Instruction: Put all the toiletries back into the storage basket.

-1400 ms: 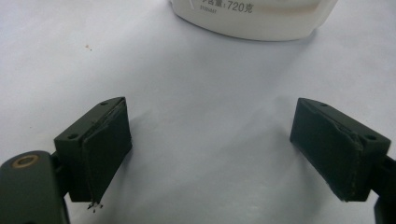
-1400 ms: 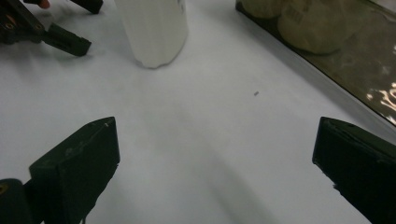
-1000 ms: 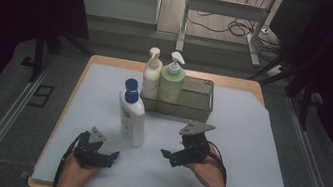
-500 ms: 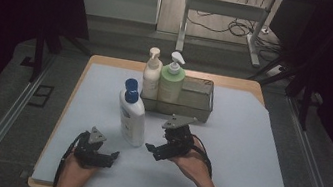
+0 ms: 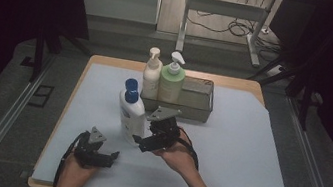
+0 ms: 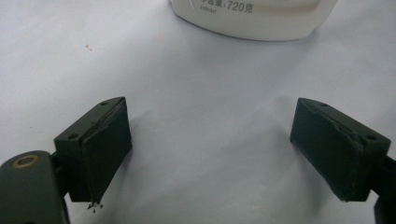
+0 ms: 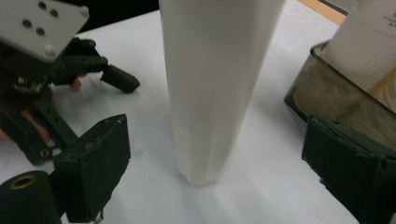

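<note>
Both my grippers wide open, nothing gripped; white bottle between the right jaws.

Left to right: my left gripper [image 5: 103, 157] sits low on the white sheet [image 5: 256, 153] near the front-left, jaws spread with bare sheet between them, bottle base just beyond them in the left gripper view. The white lotion bottle with the blue cap [image 5: 132, 113] stands upright just right of and beyond it, on the sheet, in front of the tray's left end. My right gripper [image 5: 142, 143] is at the bottle's right side; jaws have just been closing a little, bottle stands between them in the right gripper view, pads [image 7: 100, 172] clear of it on both sides. Farther back, the grey tray [image 5: 198, 106] holds a cream pump bottle [image 5: 151, 75] and a green pump bottle [image 5: 172, 79], both upright at its left end.
</note>
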